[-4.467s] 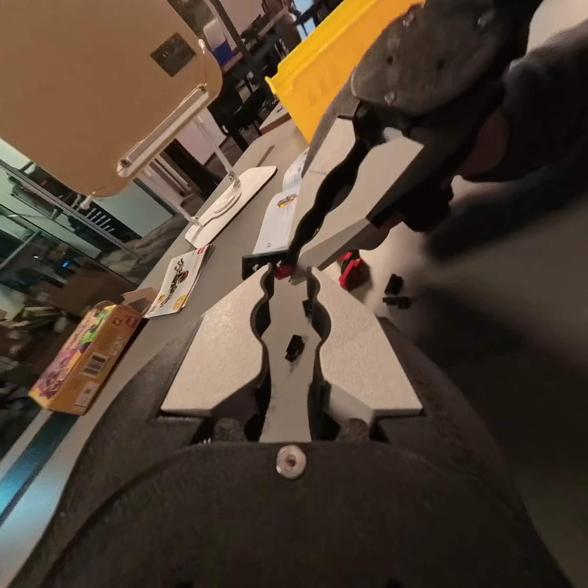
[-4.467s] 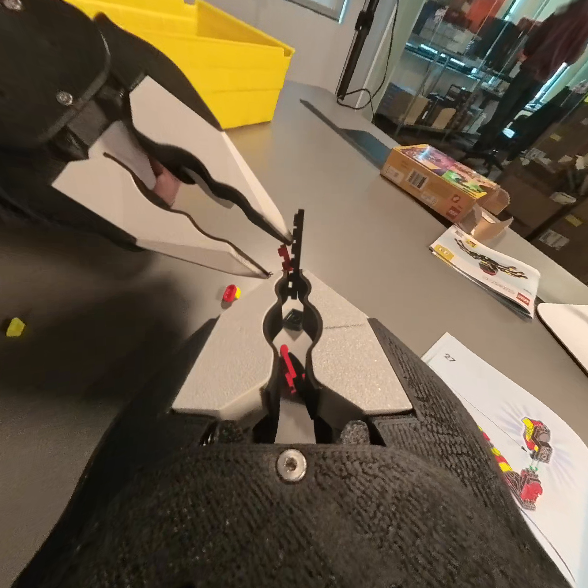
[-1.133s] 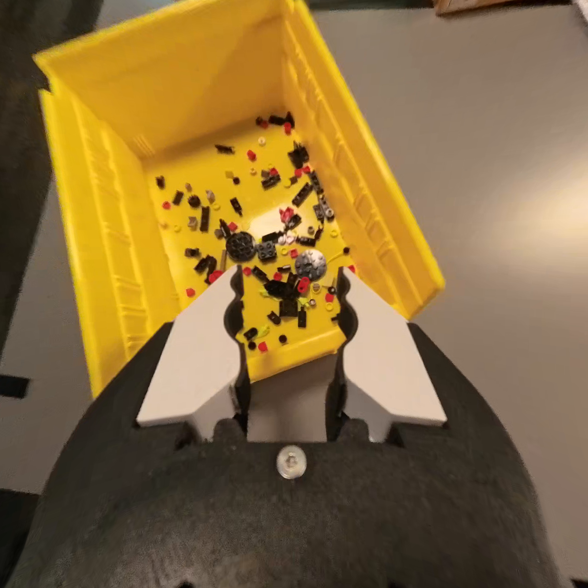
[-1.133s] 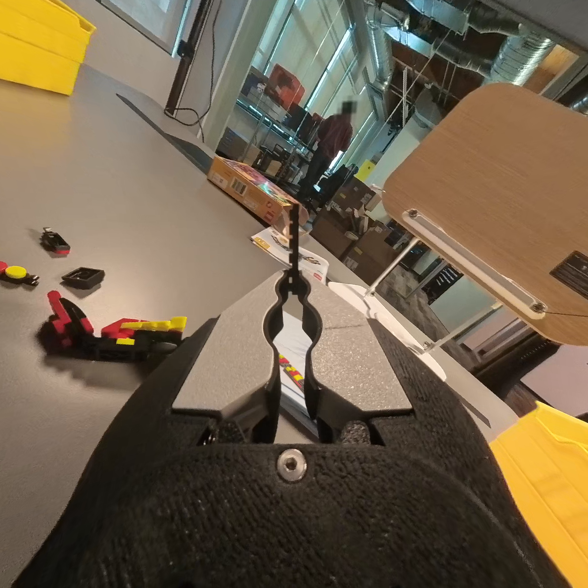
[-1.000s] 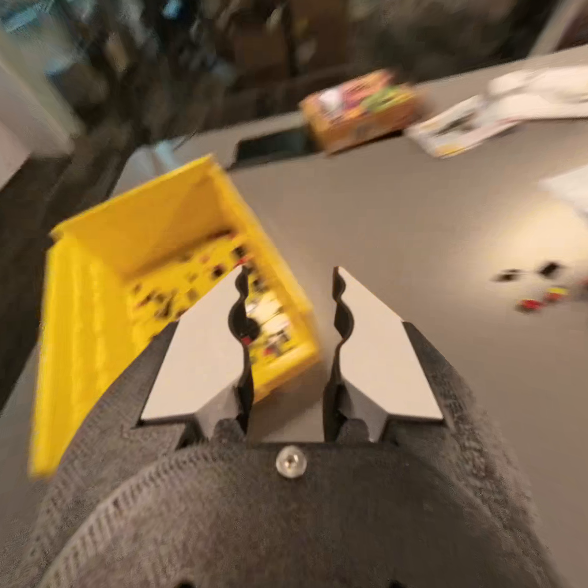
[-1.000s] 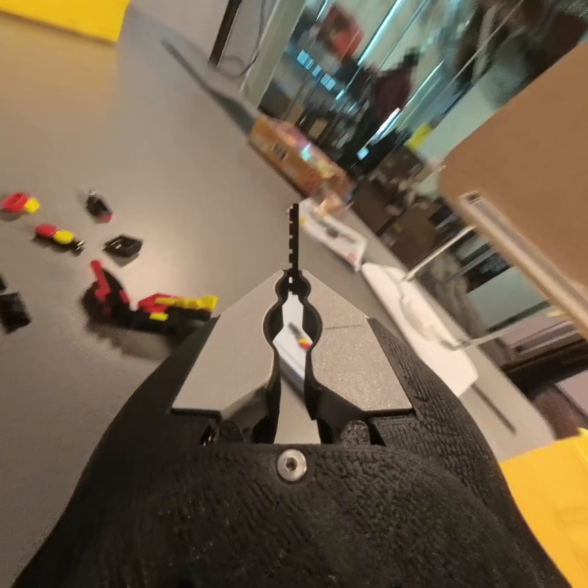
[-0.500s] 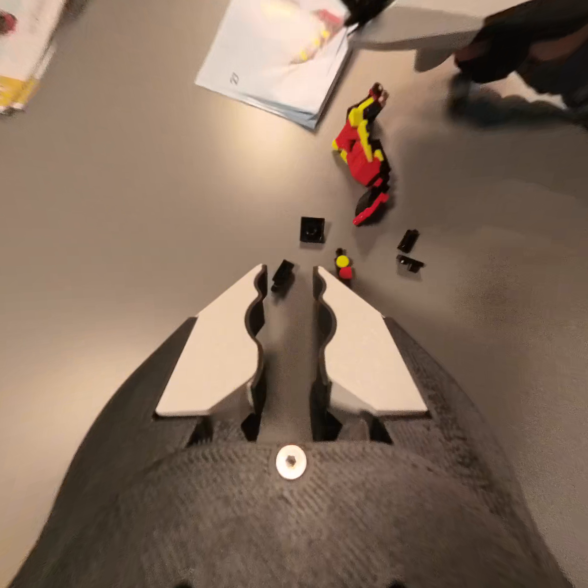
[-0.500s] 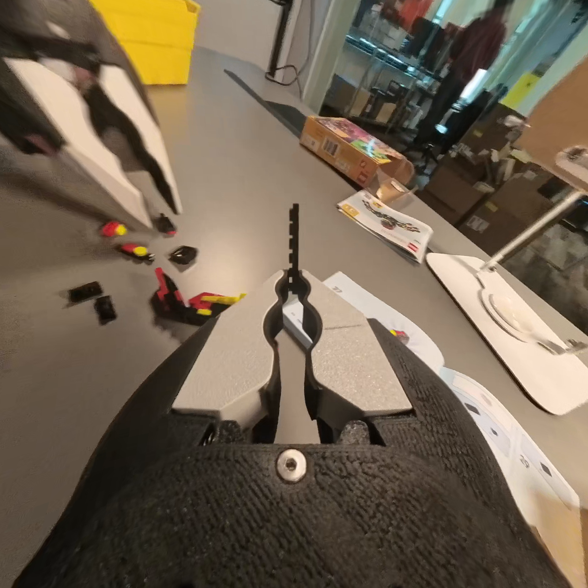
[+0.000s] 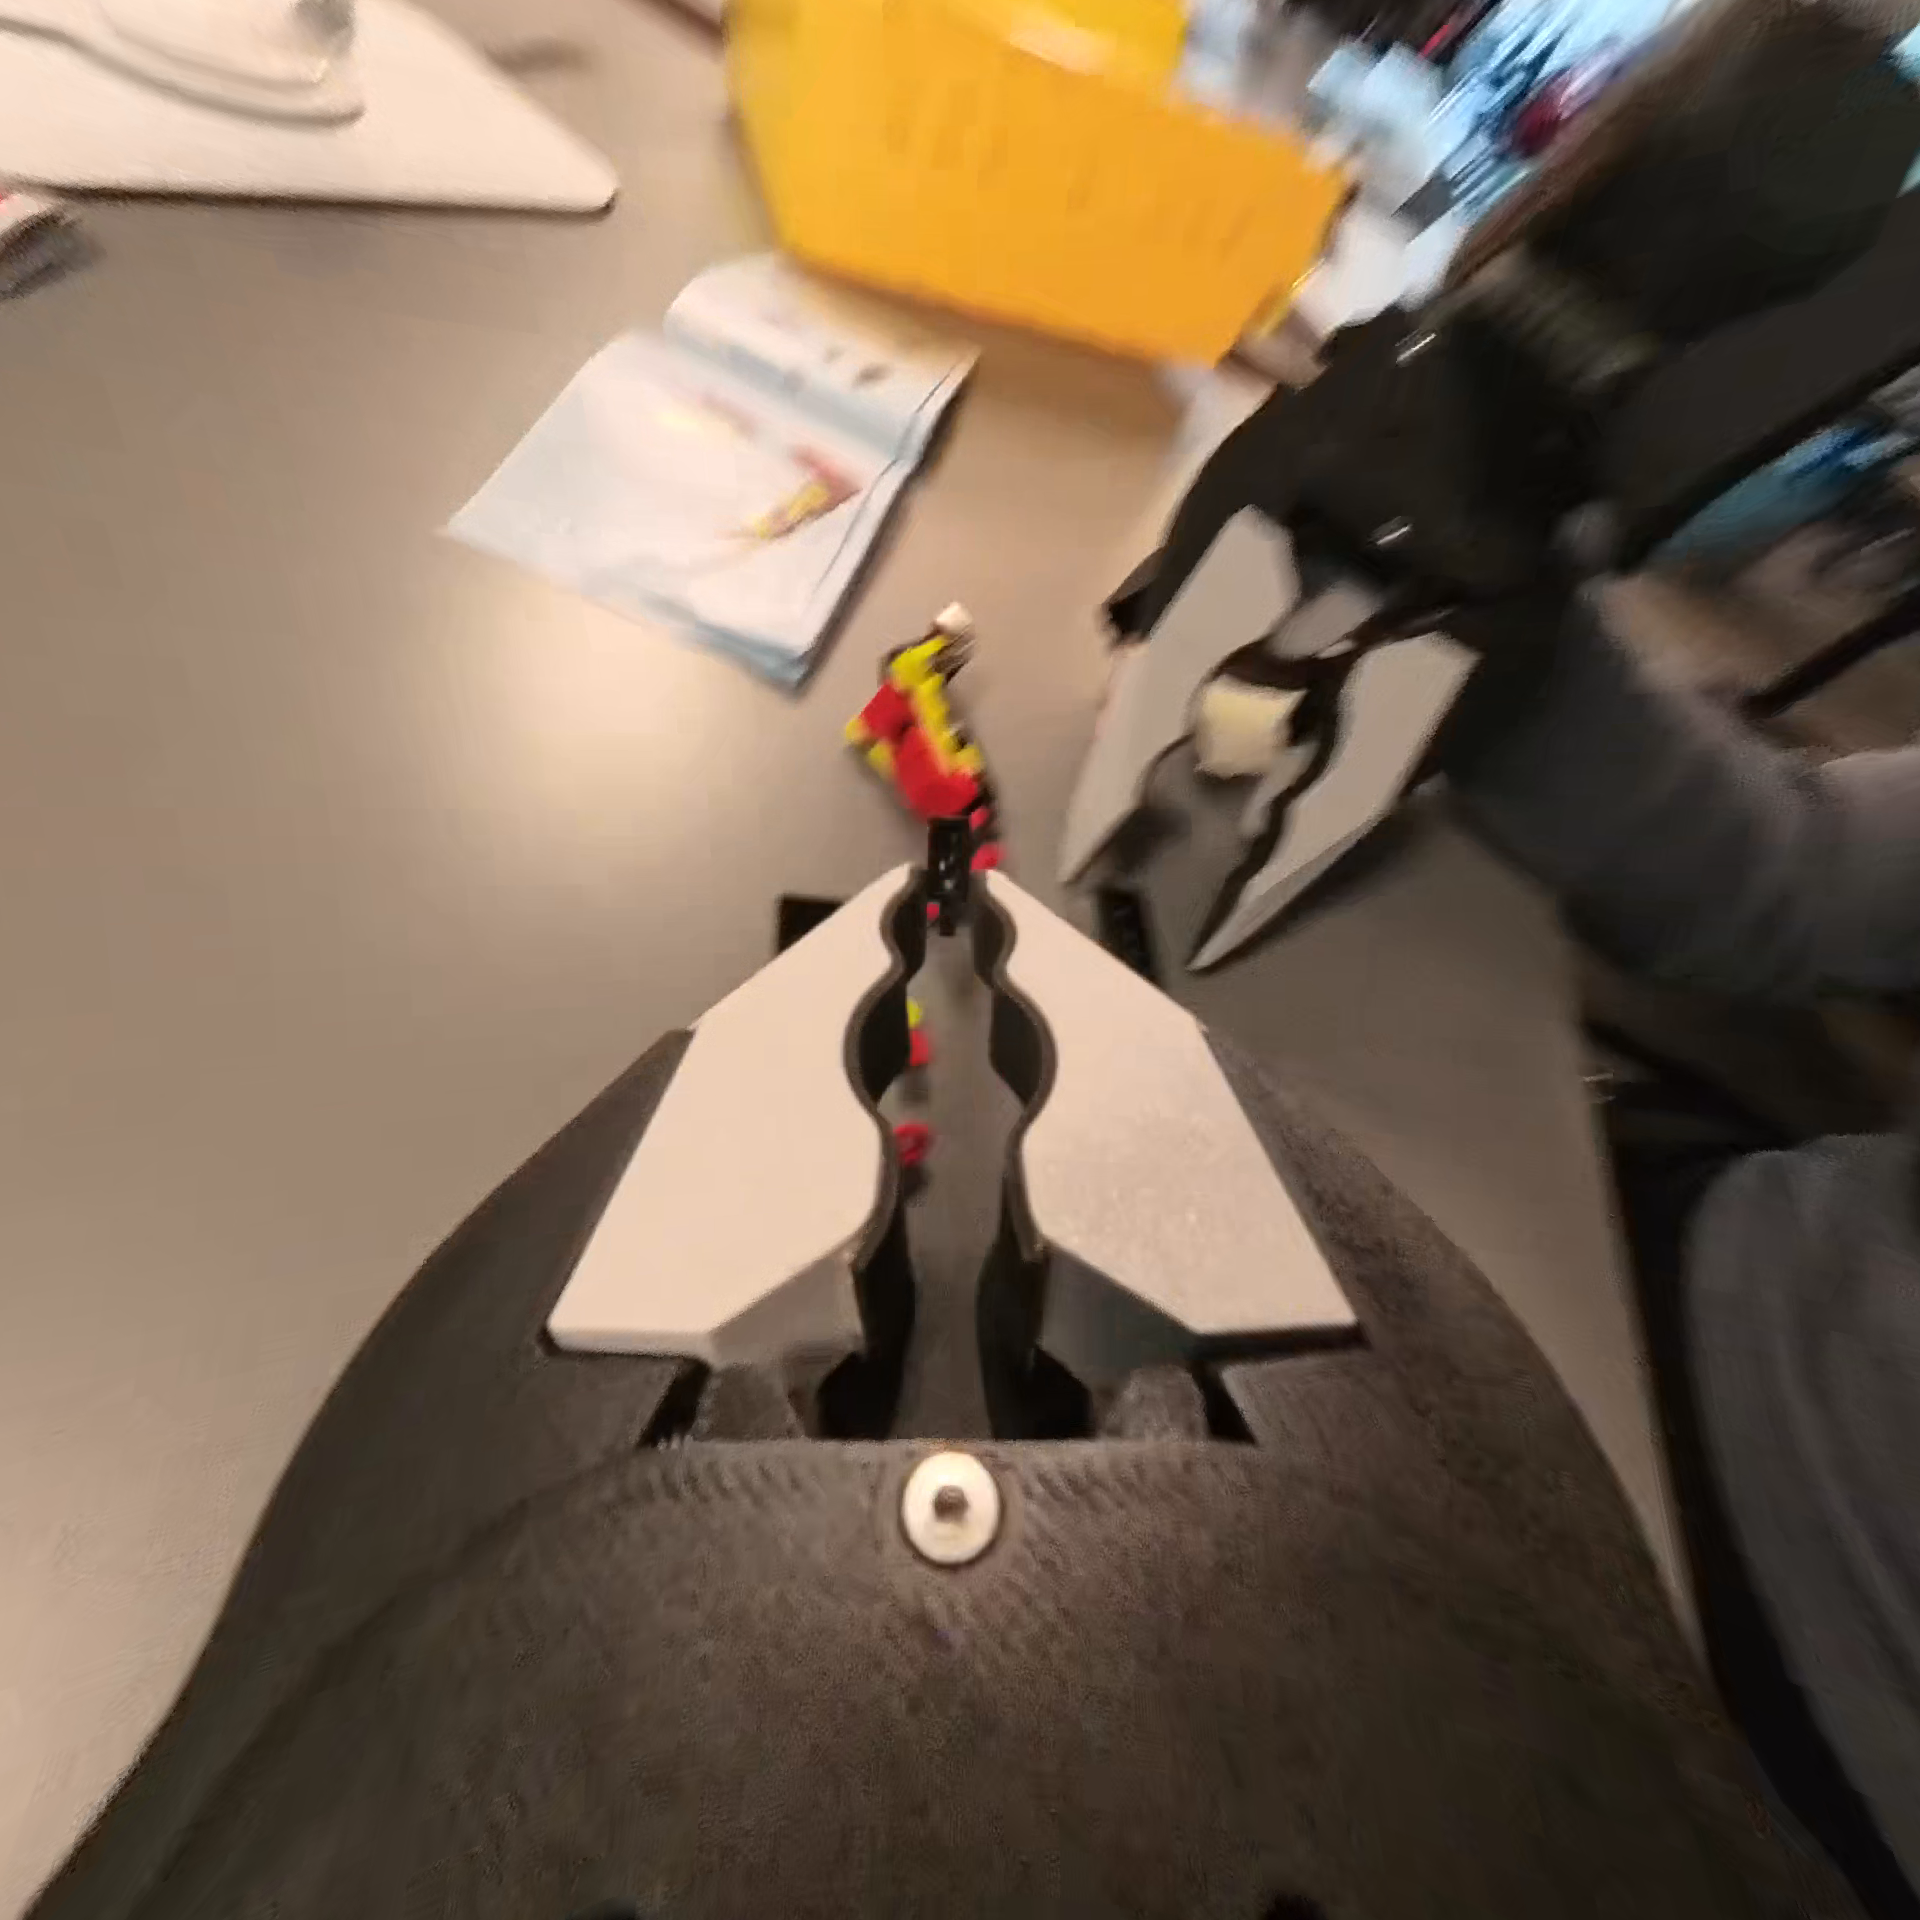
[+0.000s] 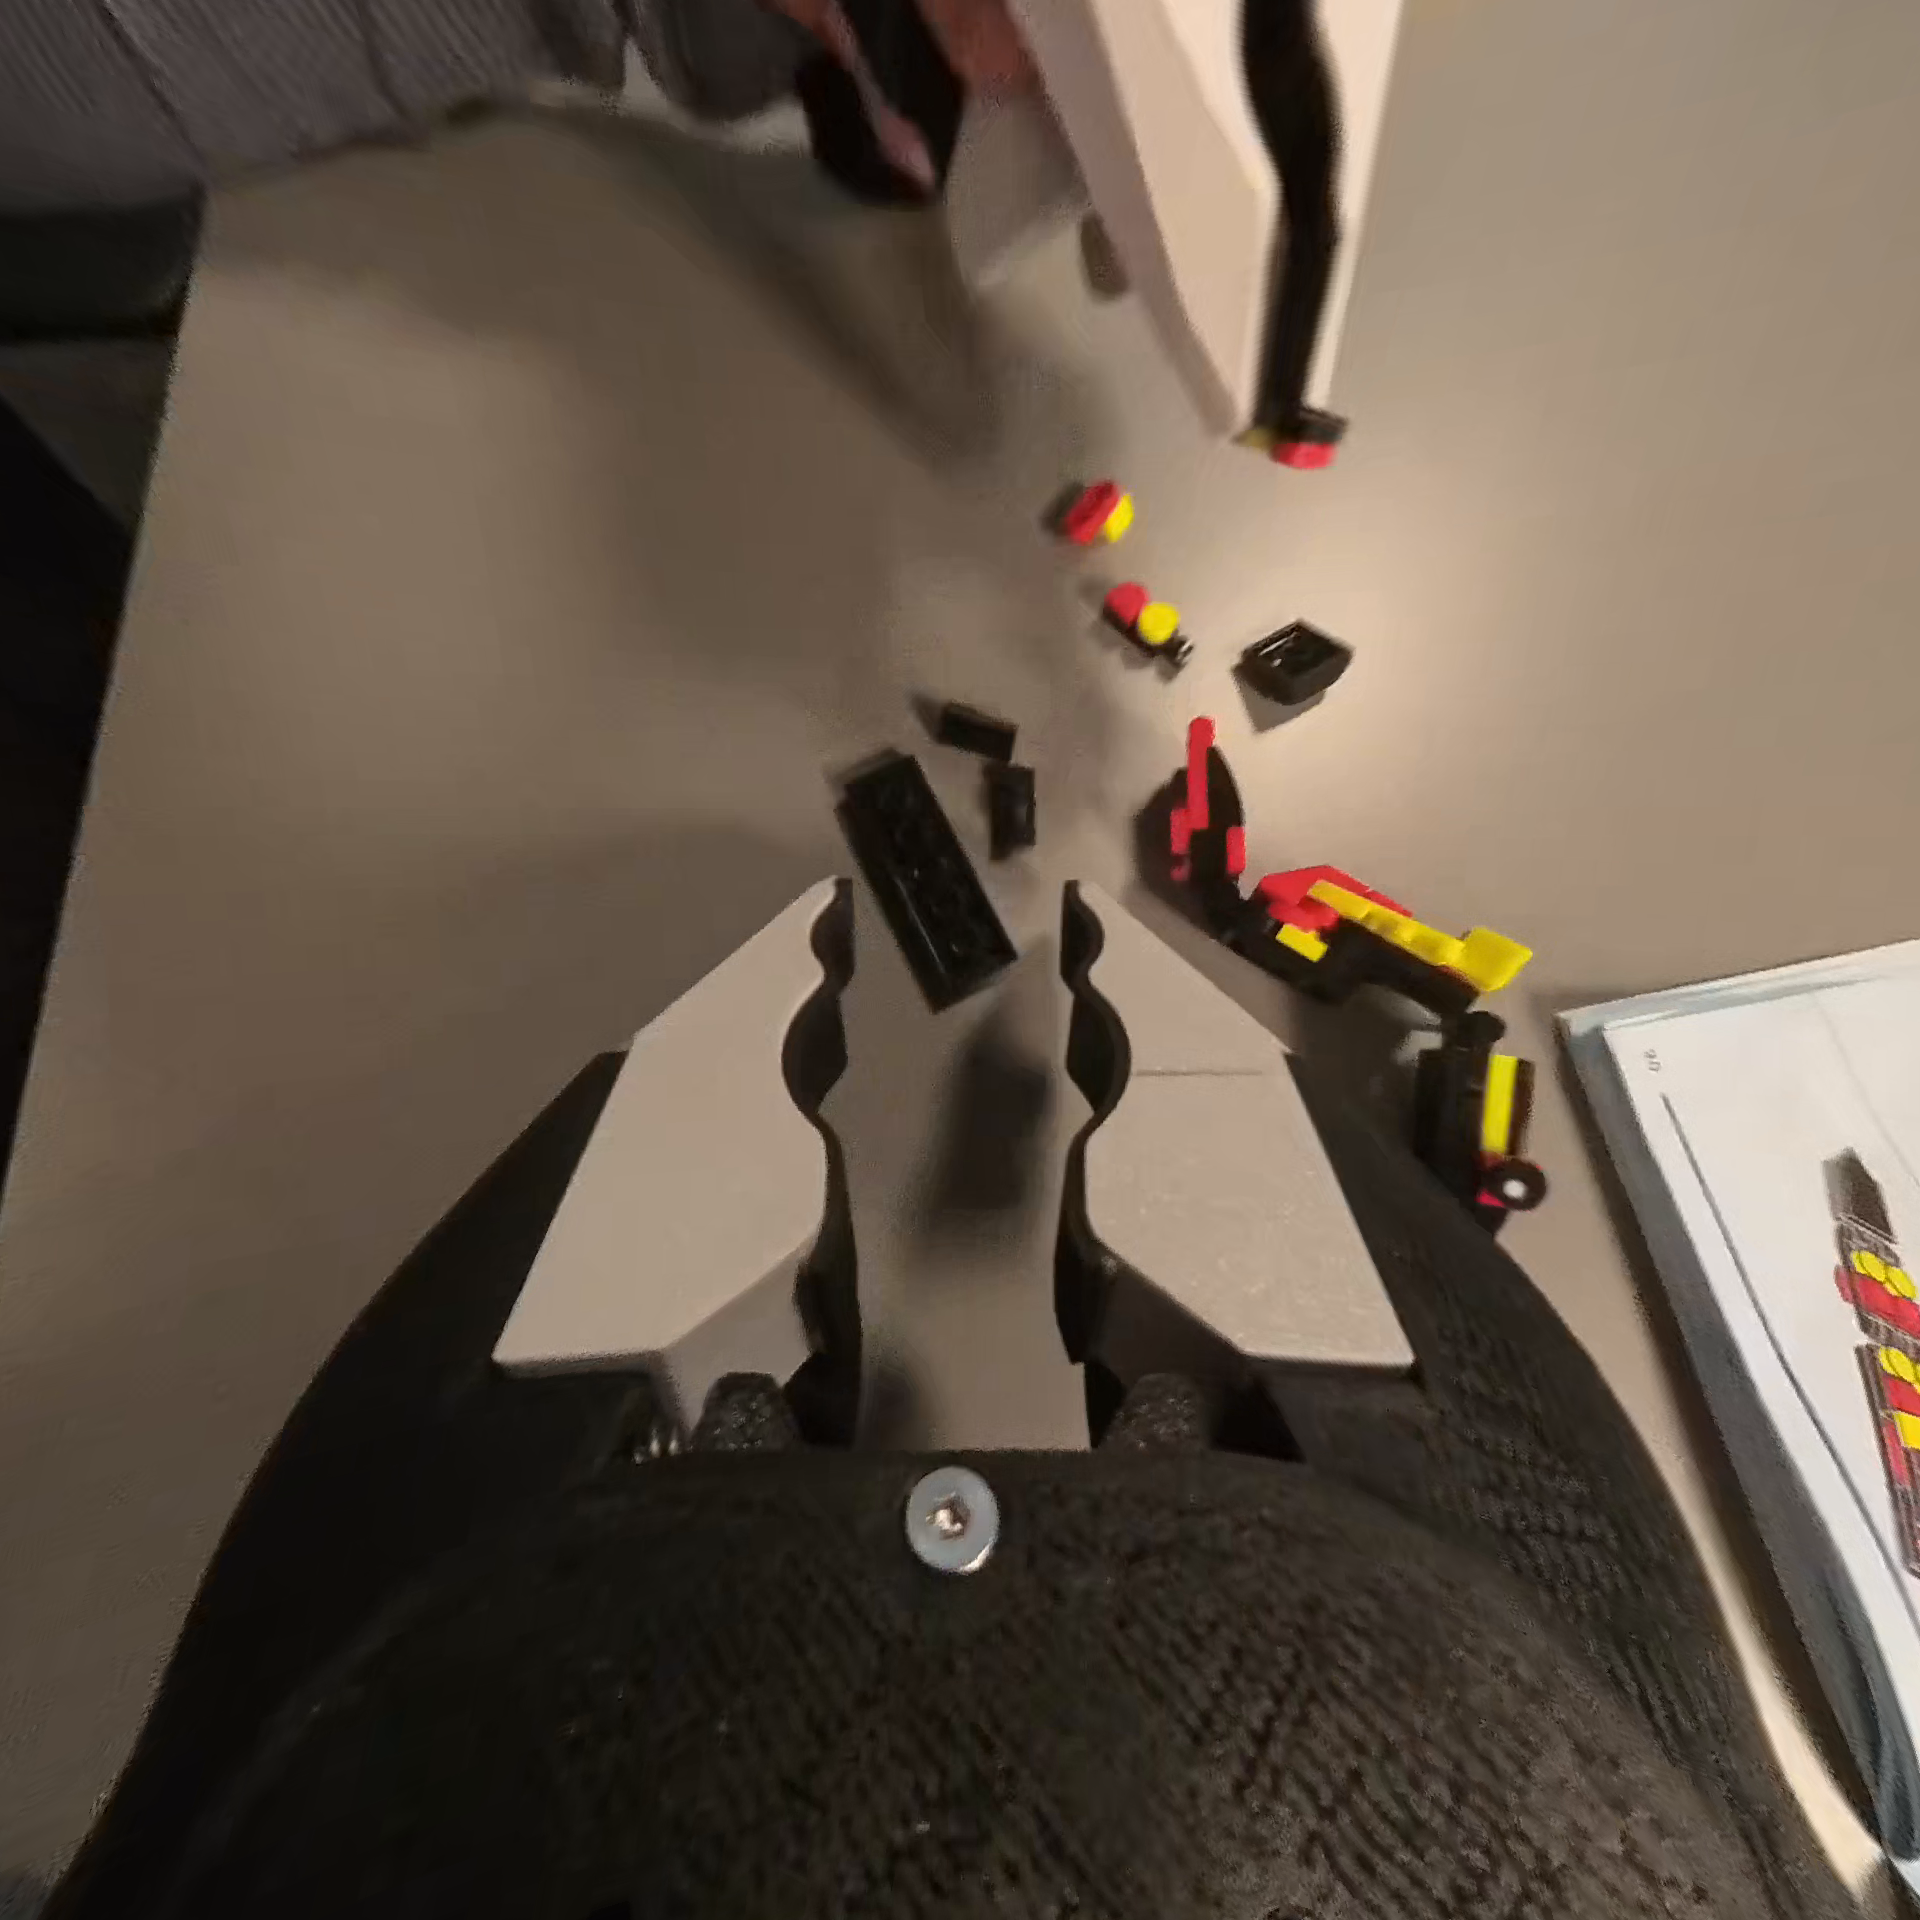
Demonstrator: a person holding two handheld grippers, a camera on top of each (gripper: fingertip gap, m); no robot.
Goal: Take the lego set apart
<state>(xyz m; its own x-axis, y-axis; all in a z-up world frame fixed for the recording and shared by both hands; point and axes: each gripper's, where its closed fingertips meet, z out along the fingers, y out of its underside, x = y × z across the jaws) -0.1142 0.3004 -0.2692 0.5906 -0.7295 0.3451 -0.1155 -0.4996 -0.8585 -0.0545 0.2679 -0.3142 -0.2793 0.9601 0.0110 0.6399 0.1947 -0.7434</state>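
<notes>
Right wrist view showed the right gripper with its jaws apart and nothing between them, above the grey table. A long black plate lay flat just beyond its fingertips. The rest of the lego model, red, yellow and black, lay to the right, beside the open instruction booklet, with small loose pieces around it.

The left gripper had its jaws together on a small black piece with a red and yellow end, which was lifted near the model. The yellow bin stood behind the booklet.

I think the step in hand was to carry this small piece to the bin. To do it well, the grip should stay firm and the move should be slow, because the piece is tiny and can slip.

Half a second before, the right gripper held the black plate upright in closed jaws; now the plate was released on the table. The left gripper was then open over the loose pieces, and now it was clamped on one.
</notes>
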